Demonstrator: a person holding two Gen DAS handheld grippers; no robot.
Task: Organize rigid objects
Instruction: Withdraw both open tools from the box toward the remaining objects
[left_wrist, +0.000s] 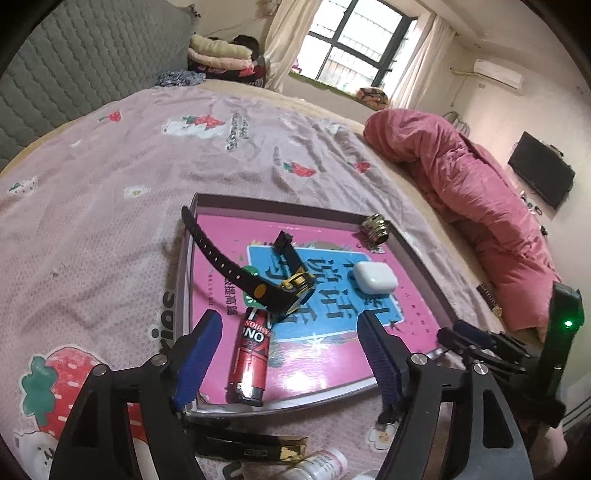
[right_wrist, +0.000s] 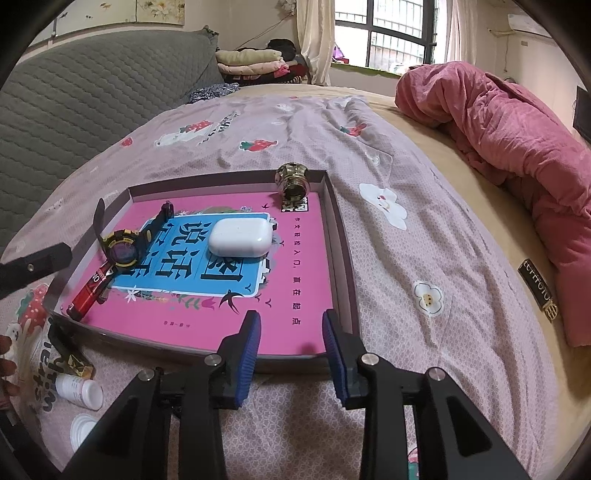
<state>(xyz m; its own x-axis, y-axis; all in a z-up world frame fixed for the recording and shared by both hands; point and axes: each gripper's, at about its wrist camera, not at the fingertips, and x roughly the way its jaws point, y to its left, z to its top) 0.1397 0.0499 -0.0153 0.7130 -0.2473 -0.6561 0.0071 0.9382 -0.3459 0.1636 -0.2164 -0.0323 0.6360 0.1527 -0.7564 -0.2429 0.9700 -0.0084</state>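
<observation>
A shallow box tray with a pink and blue printed floor lies on the bed. In it are a black and yellow watch, a red lighter, a white earbud case and a brass cap. My left gripper is open and empty above the tray's near edge, with the lighter between its fingers. My right gripper is open and empty over the tray's near edge; it also shows in the left wrist view.
Outside the tray, by its near edge, lie a black and gold box and a white bottle. A rolled pink quilt lies on the right. A grey headboard stands at the left.
</observation>
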